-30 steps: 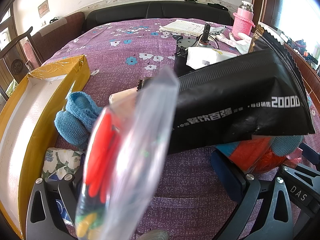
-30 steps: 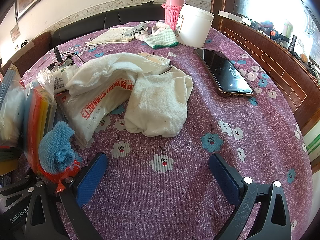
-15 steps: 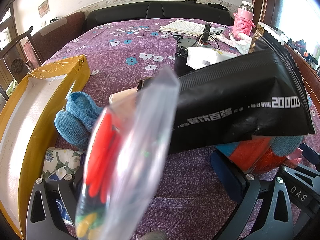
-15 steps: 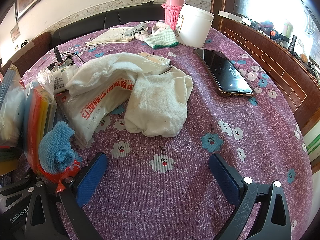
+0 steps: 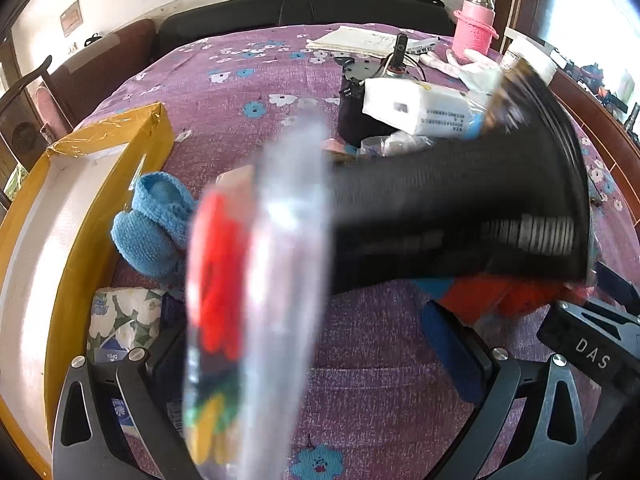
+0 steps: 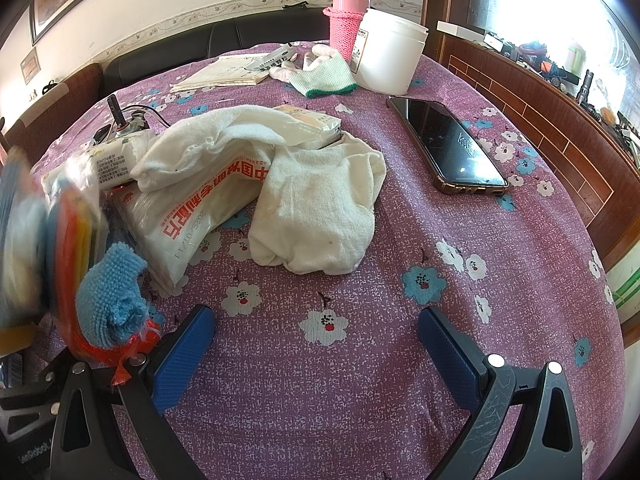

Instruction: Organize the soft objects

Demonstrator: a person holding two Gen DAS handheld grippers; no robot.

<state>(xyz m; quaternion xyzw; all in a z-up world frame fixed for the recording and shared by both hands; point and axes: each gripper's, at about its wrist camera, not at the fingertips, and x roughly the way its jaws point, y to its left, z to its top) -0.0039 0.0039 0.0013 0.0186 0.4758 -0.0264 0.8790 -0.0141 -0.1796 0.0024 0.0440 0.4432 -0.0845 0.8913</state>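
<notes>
In the left wrist view a clear plastic bag [image 5: 256, 280] with red, green and yellow contents stands blurred between the fingers of my left gripper [image 5: 304, 340]. The jaws are wide apart and not clamped on it. A black printed packet [image 5: 460, 216] lies blurred behind the bag. A blue knit cloth [image 5: 152, 228] rests beside the open yellow box [image 5: 36, 240]. My right gripper [image 6: 316, 344] hangs open over bare tablecloth. Ahead of it lie a crumpled white towel [image 6: 320, 216] and a white packet with red print [image 6: 200, 208]. A second blue knit cloth [image 6: 112, 300] sits at its left.
A floral tissue pack [image 5: 120, 320] lies by the left finger. A phone [image 6: 448, 148], a white tub [image 6: 388, 56], a pink bottle [image 6: 346, 16], a green-edged glove [image 6: 324, 76] and papers [image 6: 224, 74] are on the round purple table. A wooden ledge runs along the right.
The left gripper's view has shifted, and the clear bag and black packet are now in blurred motion. The right gripper and the towel pile have not moved.
</notes>
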